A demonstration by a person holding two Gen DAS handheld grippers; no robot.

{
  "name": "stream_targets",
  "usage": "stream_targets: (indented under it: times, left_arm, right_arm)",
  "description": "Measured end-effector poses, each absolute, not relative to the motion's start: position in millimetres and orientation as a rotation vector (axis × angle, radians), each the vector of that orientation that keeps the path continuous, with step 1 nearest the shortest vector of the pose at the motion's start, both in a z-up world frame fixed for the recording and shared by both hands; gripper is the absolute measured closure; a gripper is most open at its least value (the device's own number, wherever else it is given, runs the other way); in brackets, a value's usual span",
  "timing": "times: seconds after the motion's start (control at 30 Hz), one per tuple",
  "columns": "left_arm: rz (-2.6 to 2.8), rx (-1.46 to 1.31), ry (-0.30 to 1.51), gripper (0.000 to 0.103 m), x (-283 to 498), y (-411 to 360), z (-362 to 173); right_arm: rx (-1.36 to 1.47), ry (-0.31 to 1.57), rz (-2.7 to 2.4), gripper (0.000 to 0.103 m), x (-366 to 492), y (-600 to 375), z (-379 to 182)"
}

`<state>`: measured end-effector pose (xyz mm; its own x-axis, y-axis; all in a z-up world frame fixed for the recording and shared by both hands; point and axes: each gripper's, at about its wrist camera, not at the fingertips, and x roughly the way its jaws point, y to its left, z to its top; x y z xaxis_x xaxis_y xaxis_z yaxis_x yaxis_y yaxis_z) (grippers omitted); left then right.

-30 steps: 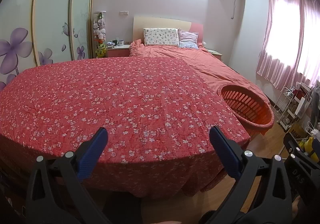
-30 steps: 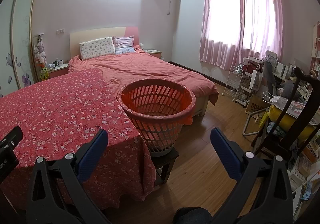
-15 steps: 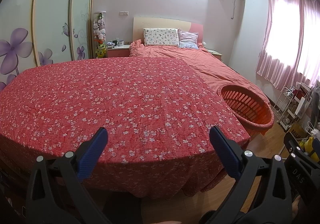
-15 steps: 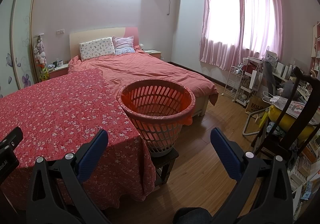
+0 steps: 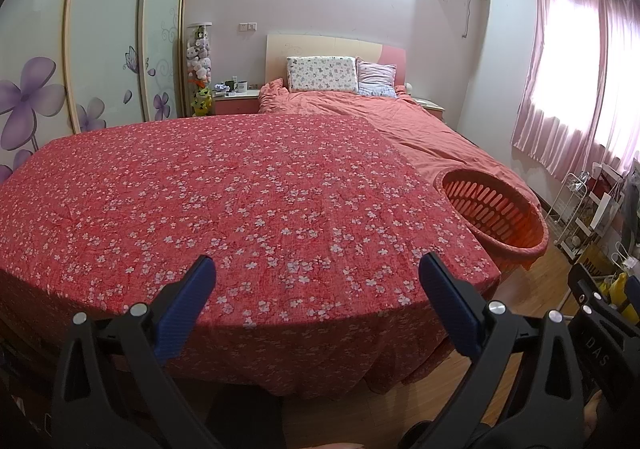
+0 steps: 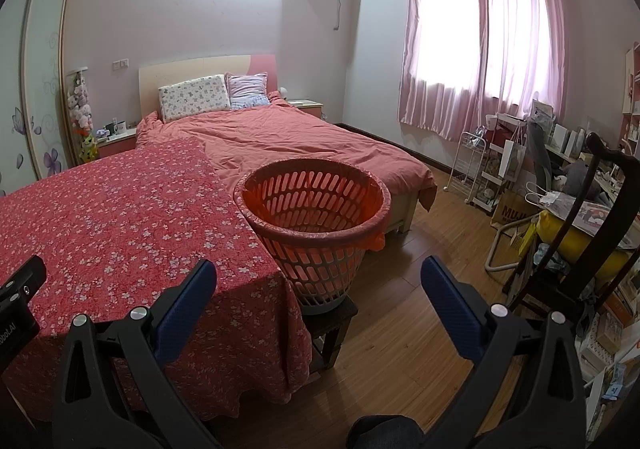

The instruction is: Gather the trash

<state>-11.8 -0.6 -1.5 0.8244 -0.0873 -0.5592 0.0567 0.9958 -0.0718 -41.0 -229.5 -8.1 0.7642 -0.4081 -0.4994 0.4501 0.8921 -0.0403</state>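
1. Scanning comes first — no trash shows on the floral cloth (image 5: 248, 201) in either view, so I judge the step in hand is finding a piece to pick.
2. The left gripper (image 5: 316, 281) hangs above the near edge of the cloth, jaws wide and holding nothing; the right gripper (image 6: 318, 283) is equally wide and empty, aimed toward the orange basket (image 6: 312, 217).
3. That basket, lined with a bag, stands on a small dark stool (image 6: 332, 319) just beside the cloth's right edge — the likely drop point.
4. Keep sweeps low and slow over the cloth; it may wrinkle.
5. The bed (image 6: 304, 141) lies behind, a cluttered chair (image 6: 592, 217) to the right, well apart from the basket.
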Motion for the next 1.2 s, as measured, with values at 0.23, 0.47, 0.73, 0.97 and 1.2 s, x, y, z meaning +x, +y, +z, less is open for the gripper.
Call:
stream_targets:
  times: [0.23,0.47,0.73,0.97,1.2]
  left_arm:
    - [-0.075,-0.051,0.597,0.004,-12.2,0.0,-1.6]
    - [-0.073,-0.05,0.598,0.004,-12.6,1.4,-1.9]
    - [-0.072,-0.048,0.598,0.004,-12.6,1.4,-2.3]
    - [-0.072,-0.045,0.599,0.004,-12.5,0.9,-2.5]
    - [-0.072,-0.042,0.599,0.004,-12.5,1.9,-2.9]
  right_arm:
    - [0.084,0.523,-0.467,0.002,-41.1,-229.8,-8.2]
    - [0.083,0.523,-0.466,0.002,-41.2,-230.4,-8.2]
    - [0.084,0.522,-0.467,0.002,-41.2,-230.2,-8.0]
    - [0.085,0.523,-0.467,0.002,-41.3,-230.2,-8.3]
    - [0.084,0.523,-0.466,0.002,-41.2,-230.4,-8.4]
